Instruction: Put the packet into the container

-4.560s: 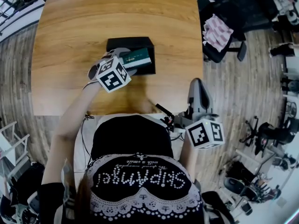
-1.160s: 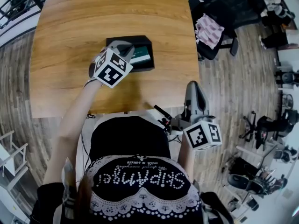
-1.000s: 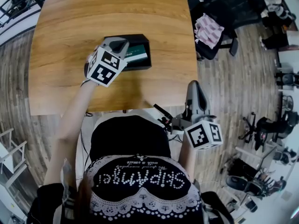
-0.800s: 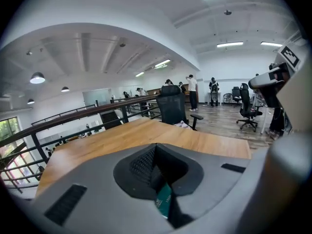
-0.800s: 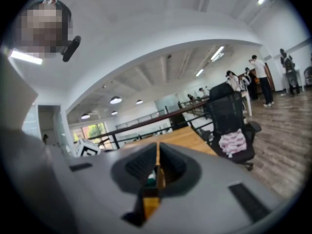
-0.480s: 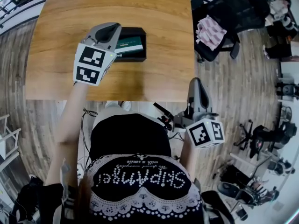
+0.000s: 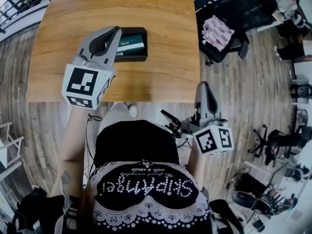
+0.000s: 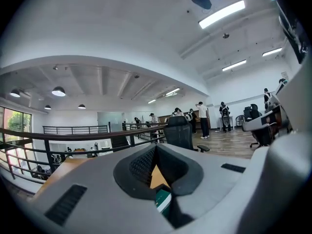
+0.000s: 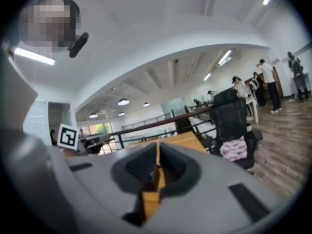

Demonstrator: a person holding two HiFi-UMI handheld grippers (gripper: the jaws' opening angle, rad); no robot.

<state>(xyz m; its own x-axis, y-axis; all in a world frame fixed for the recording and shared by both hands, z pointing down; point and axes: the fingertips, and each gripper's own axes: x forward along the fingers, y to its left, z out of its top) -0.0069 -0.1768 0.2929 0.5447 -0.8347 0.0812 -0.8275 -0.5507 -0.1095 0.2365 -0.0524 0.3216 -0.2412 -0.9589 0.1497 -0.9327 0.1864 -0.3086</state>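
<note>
packet (image 7: 127,44): lies in container (image 7: 145,43), far tabletop (image 7: 161,13); job looks done
left tongs (image 7: 116,31): closed, empty, held above container
right tongs (image 7: 204,87): closed, empty, idle near-right

In the head view the left tool (image 7: 116,32) covers the left wall of the container (image 7: 132,59) and the left end of the packet (image 7: 130,44) inside it. The packet's print is too small to read. Beyond the container, the far edge of the table (image 7: 165,43) is cut off by the picture's top. In the left gripper view only a green sliver of the packet (image 8: 163,200) shows, the rest behind the tool's body. A blurred greenish speck between the jaws of the right tool (image 9: 157,167) cannot be named.
</note>
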